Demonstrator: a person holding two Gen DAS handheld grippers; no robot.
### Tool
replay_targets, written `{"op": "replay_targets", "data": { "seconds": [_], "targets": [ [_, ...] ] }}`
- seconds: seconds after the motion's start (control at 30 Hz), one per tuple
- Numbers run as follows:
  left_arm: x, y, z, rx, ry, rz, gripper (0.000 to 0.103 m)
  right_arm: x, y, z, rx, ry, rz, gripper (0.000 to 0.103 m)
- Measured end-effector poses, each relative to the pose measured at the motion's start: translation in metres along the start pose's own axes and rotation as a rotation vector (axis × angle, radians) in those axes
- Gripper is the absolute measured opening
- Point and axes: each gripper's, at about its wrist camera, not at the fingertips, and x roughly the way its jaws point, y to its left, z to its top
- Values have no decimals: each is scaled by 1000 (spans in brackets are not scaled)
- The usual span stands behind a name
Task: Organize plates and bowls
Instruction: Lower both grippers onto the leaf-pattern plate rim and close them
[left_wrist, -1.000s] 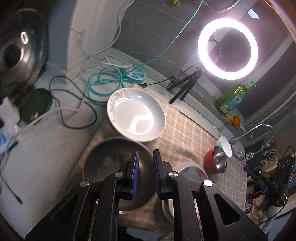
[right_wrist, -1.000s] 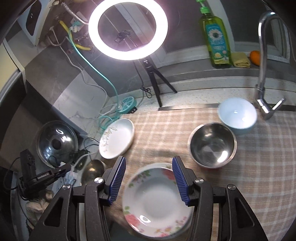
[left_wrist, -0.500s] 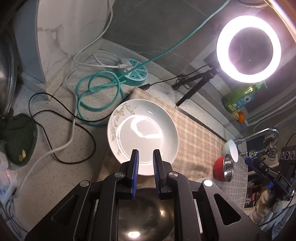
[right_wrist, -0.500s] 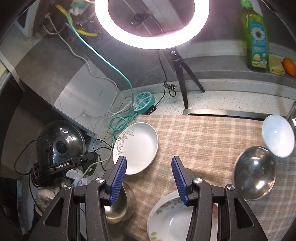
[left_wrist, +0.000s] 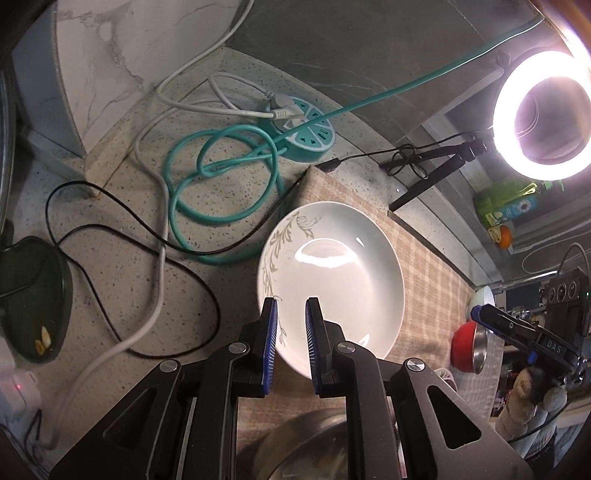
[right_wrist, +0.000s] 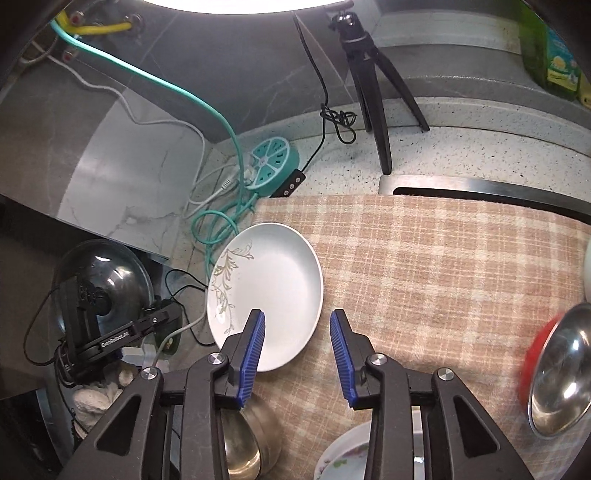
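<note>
Left-wrist view: the white leaf-patterned plate (left_wrist: 332, 280) lies at frame centre on the checked cloth (left_wrist: 424, 266). The left gripper (left_wrist: 290, 343), bottom centre, is clenched with nothing between its pads. Right-wrist view: the right gripper (right_wrist: 297, 354), bottom centre, is closing, empty, over the plate's lower right rim. A steel bowl (right_wrist: 561, 373) sits at right.

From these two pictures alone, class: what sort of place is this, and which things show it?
Most likely a home kitchen counter: a speckled stone worktop, a dish-soap bottle on the ledge, and a white plate on a checked cloth.
</note>
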Motion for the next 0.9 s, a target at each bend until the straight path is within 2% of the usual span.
{"op": "replay_targets", "data": {
  "seconds": [0.33,0.9],
  "targets": [
    [29,6,14,20,35,30,14,47,-10,18,25,77,-47,21],
    [45,22,19,-3,67,35,14,88,-14,31,35,131,-66,17]
  ]
}}
